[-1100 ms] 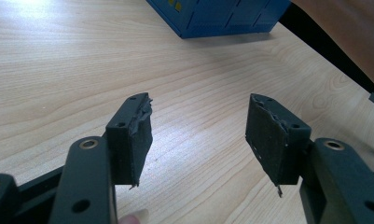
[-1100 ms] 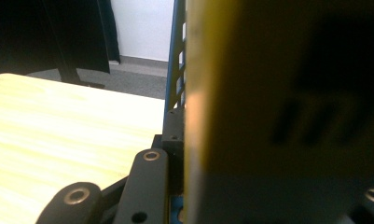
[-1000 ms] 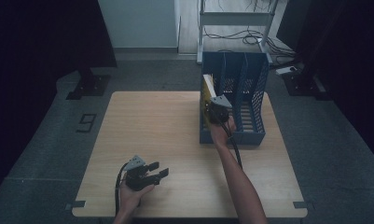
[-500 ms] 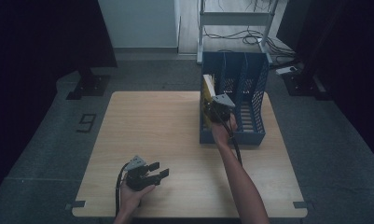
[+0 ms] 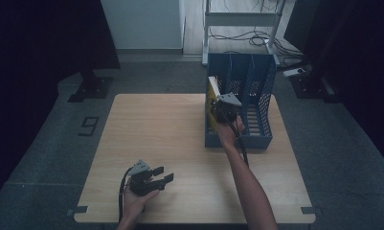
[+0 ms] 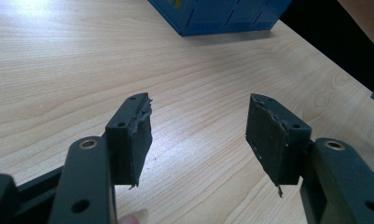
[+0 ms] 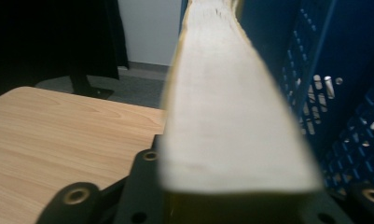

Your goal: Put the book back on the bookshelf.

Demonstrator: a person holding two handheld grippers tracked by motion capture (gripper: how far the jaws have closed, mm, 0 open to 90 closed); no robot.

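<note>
A thick yellow-covered book (image 5: pixel 212 92) stands on edge at the left compartment of the blue mesh file organizer (image 5: pixel 237 142). My right gripper (image 5: pixel 224 109) is shut on the book's near end. In the right gripper view the pale page edges of the book (image 7: pixel 231 107) run away between the jaws of the right gripper (image 7: pixel 250 198), with the organizer's blue mesh wall (image 7: pixel 343 116) just to the right. My left gripper (image 5: pixel 162 177) rests low near the table's front left, open. Its pads (image 6: pixel 133 135) have only bare wood between them.
The wooden table (image 5: pixel 156 129) is bare to the left of the organizer. The organizer's blue corner (image 6: pixel 222 18) shows far off in the left gripper view. A metal rack (image 5: pixel 242 19) and cables lie on the floor behind the table.
My right gripper and the book have shifted slightly up and farther toward the organizer. The left gripper has stayed where it was.
</note>
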